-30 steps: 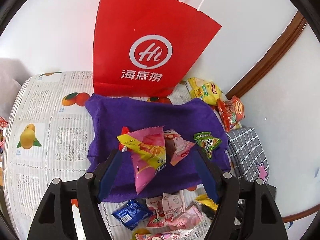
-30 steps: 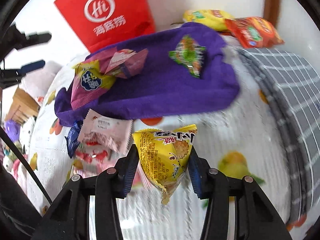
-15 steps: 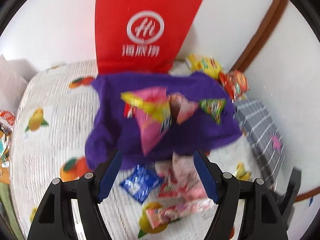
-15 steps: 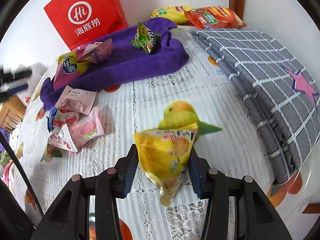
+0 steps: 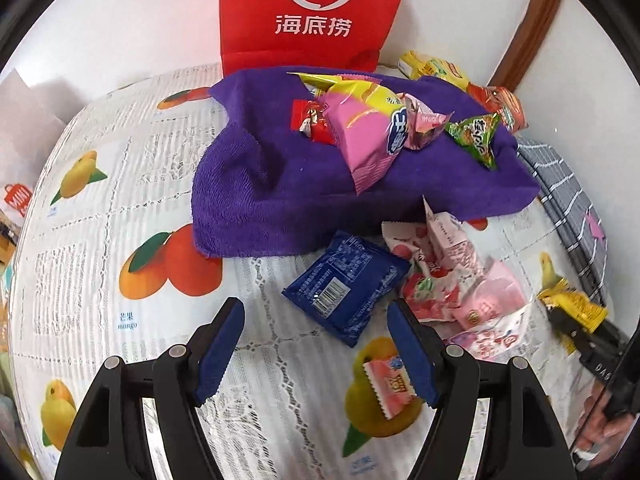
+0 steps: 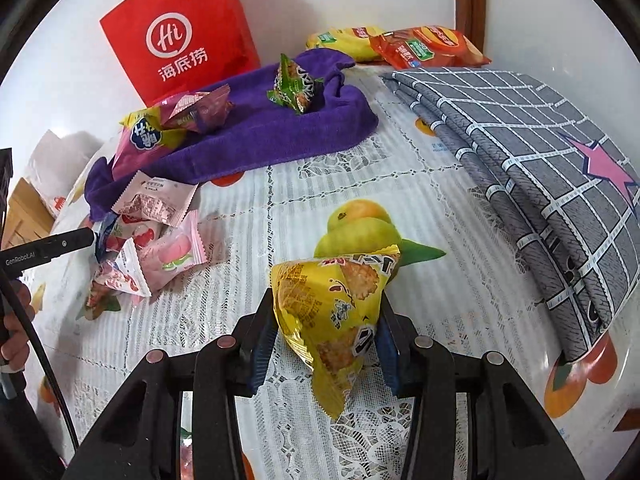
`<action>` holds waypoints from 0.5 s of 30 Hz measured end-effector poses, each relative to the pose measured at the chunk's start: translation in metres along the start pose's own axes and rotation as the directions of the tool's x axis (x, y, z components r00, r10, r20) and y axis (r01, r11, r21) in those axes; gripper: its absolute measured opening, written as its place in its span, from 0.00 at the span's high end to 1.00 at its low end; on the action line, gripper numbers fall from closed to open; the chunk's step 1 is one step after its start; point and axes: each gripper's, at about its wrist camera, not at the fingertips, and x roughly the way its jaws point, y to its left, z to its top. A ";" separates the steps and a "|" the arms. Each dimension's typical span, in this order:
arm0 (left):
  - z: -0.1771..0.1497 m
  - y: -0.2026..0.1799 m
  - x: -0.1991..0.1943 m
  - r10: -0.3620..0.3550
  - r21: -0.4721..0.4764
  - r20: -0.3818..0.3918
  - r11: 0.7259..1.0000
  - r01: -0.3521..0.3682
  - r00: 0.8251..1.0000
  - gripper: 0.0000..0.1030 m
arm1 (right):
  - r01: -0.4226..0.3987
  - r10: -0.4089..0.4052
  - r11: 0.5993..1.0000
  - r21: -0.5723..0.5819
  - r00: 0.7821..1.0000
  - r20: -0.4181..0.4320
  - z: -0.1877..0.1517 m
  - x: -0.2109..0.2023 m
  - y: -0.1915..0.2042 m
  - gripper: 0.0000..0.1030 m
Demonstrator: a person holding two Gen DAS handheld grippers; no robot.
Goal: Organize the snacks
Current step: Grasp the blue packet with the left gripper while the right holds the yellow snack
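Right tongs (image 6: 326, 344) clenched on a yellow packet (image 6: 334, 312), held above the bench (image 6: 280, 200), tip hanging down toward 6 o'clock. Left tongs (image 5: 314, 344) released, jaws wide apart, nothing between them, hovering over the bench with a blue packet (image 5: 346, 286) just ahead at 12 o'clock. Pink packets (image 5: 452, 280) heaped just beside the blue one at 3 o'clock, one more pink packet (image 5: 390, 386) lying near the right-hand jaw. Purple towel (image 5: 272, 184) farther off at 12 o'clock, carrying a pink-and-yellow bag (image 5: 360, 128), a small red packet (image 5: 308, 118), a mauve packet (image 5: 424, 124) and a green packet (image 5: 478, 136). Red bag (image 5: 312, 12) upright against the wall behind the towel. Yellow and orange packs (image 6: 396, 42) at 1 o'clock in the right view, beside a folded grey checked cloth (image 6: 520, 152).
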 end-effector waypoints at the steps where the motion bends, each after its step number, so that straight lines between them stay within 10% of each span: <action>1: 0.000 -0.001 0.001 -0.002 0.013 0.008 1.000 0.002 1.000 0.30 | 0.001 -0.001 1.000 -0.002 1.000 0.001 0.000 0.000 0.000 0.56; 15: 0.010 -0.026 0.035 0.050 0.243 0.015 0.969 -0.052 0.999 0.29 | -0.011 0.012 1.000 -0.018 1.000 0.023 0.001 0.003 -0.002 0.56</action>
